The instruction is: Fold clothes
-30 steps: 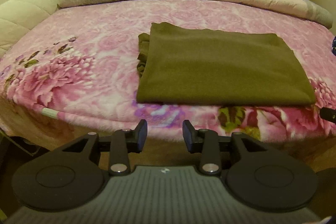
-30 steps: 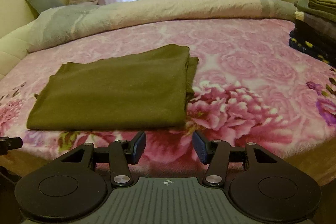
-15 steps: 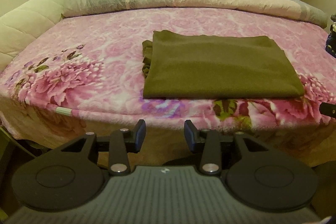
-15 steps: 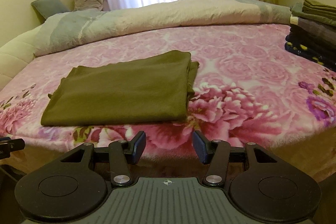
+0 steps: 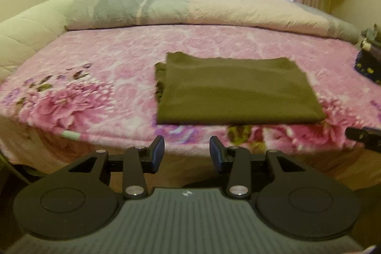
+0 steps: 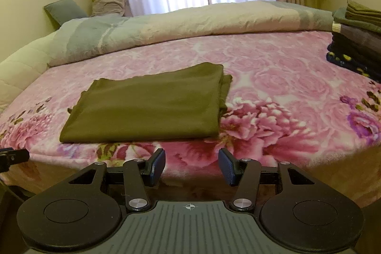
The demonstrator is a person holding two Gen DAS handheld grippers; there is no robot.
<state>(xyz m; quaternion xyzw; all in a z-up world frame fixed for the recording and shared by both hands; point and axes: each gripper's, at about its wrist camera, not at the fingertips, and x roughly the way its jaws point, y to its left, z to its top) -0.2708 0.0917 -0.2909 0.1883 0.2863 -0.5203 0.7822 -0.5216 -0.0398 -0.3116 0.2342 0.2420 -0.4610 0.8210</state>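
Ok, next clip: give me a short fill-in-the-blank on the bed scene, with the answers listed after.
1. The folded garment lying on the pink floral blanket is olive ____ in colour.
2. Both the left tool and the right tool are ____ and hold nothing.
3. The stack of folded clothes sits at the bed's ____ edge in the right wrist view.

Answers: green; open; right
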